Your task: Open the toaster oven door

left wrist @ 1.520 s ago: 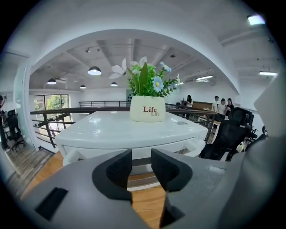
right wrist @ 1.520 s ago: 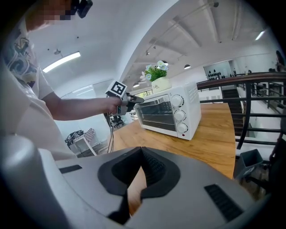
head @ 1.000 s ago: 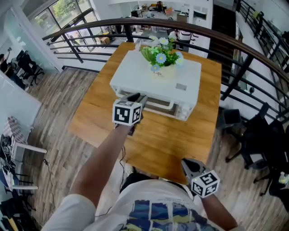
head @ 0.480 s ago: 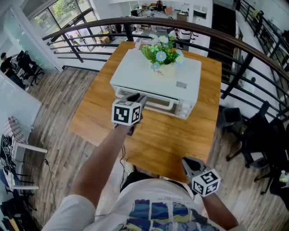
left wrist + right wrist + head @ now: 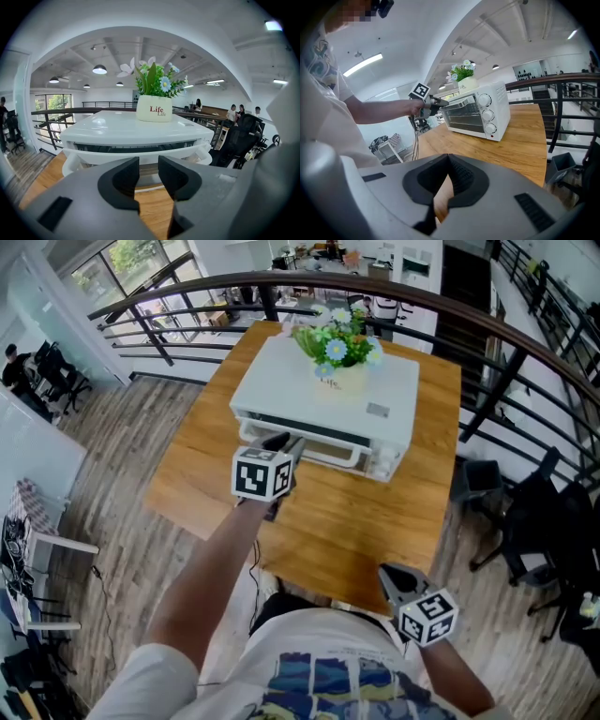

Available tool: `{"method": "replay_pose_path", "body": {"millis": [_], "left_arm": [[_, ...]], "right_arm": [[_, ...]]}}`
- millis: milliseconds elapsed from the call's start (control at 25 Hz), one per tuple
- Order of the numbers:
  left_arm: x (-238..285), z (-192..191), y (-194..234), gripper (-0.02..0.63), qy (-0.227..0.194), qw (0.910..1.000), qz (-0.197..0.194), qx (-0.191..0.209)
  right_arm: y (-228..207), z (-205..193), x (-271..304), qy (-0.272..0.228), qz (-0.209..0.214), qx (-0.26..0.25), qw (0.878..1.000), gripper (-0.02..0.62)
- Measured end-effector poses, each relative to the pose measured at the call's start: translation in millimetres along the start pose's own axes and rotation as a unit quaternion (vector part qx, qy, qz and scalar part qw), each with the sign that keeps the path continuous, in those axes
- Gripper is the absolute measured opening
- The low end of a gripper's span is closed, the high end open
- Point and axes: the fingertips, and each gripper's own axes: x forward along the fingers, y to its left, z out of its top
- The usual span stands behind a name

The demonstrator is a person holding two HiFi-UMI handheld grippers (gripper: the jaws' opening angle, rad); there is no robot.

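A white toaster oven [image 5: 323, 395] stands on the wooden table [image 5: 366, 521], its front towards me, with a pot of flowers [image 5: 339, 379] on top. My left gripper [image 5: 281, 443] is held out just in front of the left part of the door handle [image 5: 328, 457]. Its jaws stand slightly apart with nothing between them, short of the handle [image 5: 140, 153]. A dark slit runs along the top of the door [image 5: 136, 146]. My right gripper [image 5: 392, 579] hangs low by the table's near edge, shut and empty. From its view I see the oven [image 5: 476, 115] and the left gripper [image 5: 438, 104] at the door's upper left.
Three knobs [image 5: 487, 115] sit on the right side of the oven's front. A dark curved railing [image 5: 487, 329] runs behind and to the right of the table. Black office chairs [image 5: 525, 512] stand to the right. A cable [image 5: 253, 563] hangs off the near table edge.
The head view has tipped a little, so the oven sits higher in frame and the dark slit above the door shows more. Both grippers have hardly moved.
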Motion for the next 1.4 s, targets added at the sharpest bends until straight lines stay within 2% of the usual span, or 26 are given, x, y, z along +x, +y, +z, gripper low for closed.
{"method": "replay_pose_path", "body": {"millis": [960, 1400], "left_arm": [[-24.2, -34.2, -9.4, 0.124, 0.003, 1.0000, 0.002, -0.004], [-36.4, -61.8, -10.4, 0.123, 0.010, 0.9999, 0.003, -0.007]], "right_arm": [[8.1, -1.8, -1.7, 0.005, 0.011, -0.008, 1.000, 0.002], [13.5, -3.4, 3.7, 0.010, 0.018, -0.013, 1.000, 0.002]]}}
